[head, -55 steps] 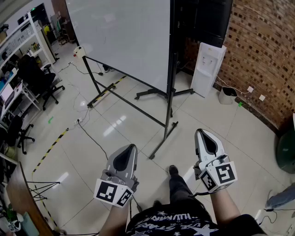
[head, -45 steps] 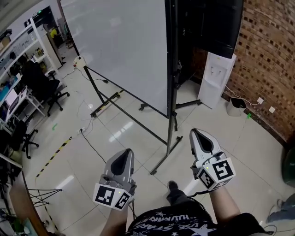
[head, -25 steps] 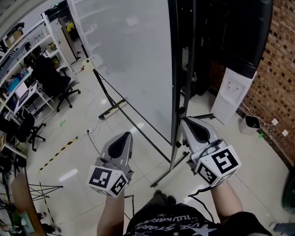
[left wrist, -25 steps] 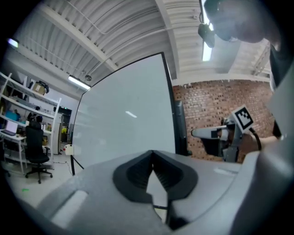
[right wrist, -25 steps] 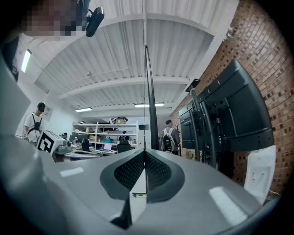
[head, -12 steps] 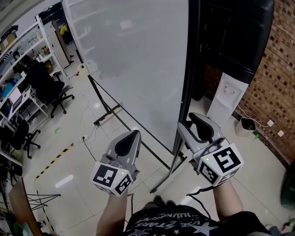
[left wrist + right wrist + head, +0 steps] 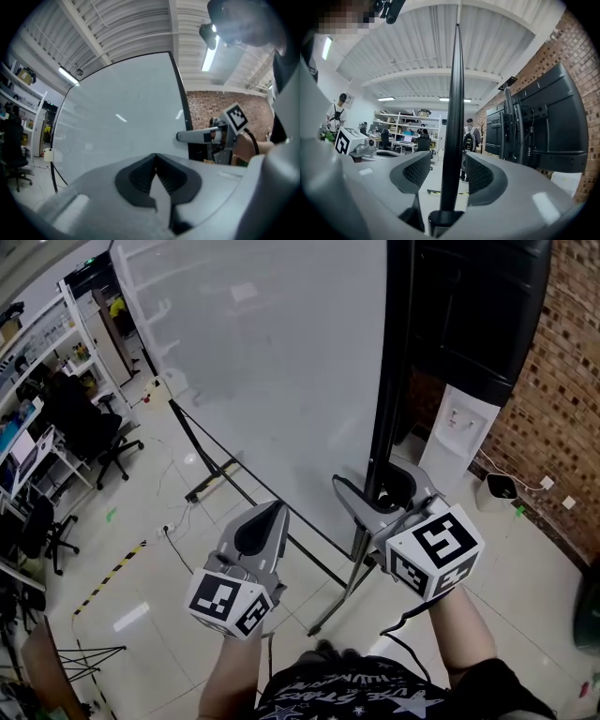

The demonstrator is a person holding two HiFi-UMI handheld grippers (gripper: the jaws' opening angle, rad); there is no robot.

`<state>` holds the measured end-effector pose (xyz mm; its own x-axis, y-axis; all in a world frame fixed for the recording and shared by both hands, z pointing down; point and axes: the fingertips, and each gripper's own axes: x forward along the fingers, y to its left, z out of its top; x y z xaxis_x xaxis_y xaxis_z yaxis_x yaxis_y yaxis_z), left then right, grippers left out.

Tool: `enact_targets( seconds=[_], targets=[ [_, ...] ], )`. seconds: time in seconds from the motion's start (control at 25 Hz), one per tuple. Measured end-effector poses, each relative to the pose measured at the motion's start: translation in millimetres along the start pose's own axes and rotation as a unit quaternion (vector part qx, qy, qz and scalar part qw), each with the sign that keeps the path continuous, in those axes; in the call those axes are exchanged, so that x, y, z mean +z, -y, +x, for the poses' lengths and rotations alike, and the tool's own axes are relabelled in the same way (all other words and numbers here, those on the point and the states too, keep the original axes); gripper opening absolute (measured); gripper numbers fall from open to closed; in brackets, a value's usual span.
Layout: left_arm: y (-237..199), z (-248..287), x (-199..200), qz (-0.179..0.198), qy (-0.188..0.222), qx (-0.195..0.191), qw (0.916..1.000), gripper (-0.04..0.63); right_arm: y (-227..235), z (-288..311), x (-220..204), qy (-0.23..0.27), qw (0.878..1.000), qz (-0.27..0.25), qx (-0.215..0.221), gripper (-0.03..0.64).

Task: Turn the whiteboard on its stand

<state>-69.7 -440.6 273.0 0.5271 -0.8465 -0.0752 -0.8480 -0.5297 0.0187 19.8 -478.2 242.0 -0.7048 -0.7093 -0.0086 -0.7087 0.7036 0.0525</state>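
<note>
The whiteboard (image 7: 272,362) stands tall on its black wheeled stand (image 7: 211,482), its black side edge (image 7: 387,381) towards me. My right gripper (image 7: 373,486) is level at that edge. Its jaws have just been opening and now stand wide on either side of the edge (image 7: 454,117), with a gap on both sides, so the pads (image 7: 417,171) do not press it. My left gripper (image 7: 271,516) is shut and empty, pointing at the board's white face (image 7: 122,122). The left gripper view shows its tips (image 7: 155,158) closed together, with the right gripper (image 7: 201,136) off to the right.
A large black screen (image 7: 478,306) on a stand is behind the board, beside a white water dispenser (image 7: 459,432) and a brick wall (image 7: 562,427). Office chairs (image 7: 89,423) and desks stand at the left. A cable (image 7: 187,540) runs across the tiled floor. A person with a backpack (image 7: 471,140) stands far off.
Both grippers have moved up and forward towards the board. The right gripper's jaws opened from shut and now straddle the board's black edge. The left gripper stayed shut.
</note>
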Motion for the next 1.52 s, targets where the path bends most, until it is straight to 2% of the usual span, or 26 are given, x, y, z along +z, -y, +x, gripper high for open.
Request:
enact_targets(
  seconds=[0.12,0.24,0.36,0.52,0.76,1.2,1.52],
  targets=[
    [-2,3,3,0.006,0.007,-0.002,1.0000,0.002,3,5,1,0.000,1.000,0.000,-0.002,0.220],
    [-4,5,2,0.012,0.016,-0.009,0.9998,0.002,8,5,5,0.013,1.000,0.009,-0.015,0.128],
    [-3,7,4,0.011,0.014,-0.009,0.9998,0.002,7,10,6,0.014,1.000,0.018,-0.004,0.097],
    [0,9,6,0.005,0.004,0.001,1.0000,0.002,1,11,5,0.014,1.000,-0.010,0.010,0.057],
    [4,8,7,0.009,0.005,0.005,0.9999,0.002,-1,11,4,0.006,0.999,0.007,0.030,0.048],
    [14,-11,10,0.014,0.002,0.033,0.9994,0.002,-4,10,5,0.001,0.999,0.012,0.030,0.046],
    [17,-44,1,0.015,0.001,0.050,0.9986,0.002,-14,7,9,0.005,1.000,0.007,0.017,0.046]
  ],
)
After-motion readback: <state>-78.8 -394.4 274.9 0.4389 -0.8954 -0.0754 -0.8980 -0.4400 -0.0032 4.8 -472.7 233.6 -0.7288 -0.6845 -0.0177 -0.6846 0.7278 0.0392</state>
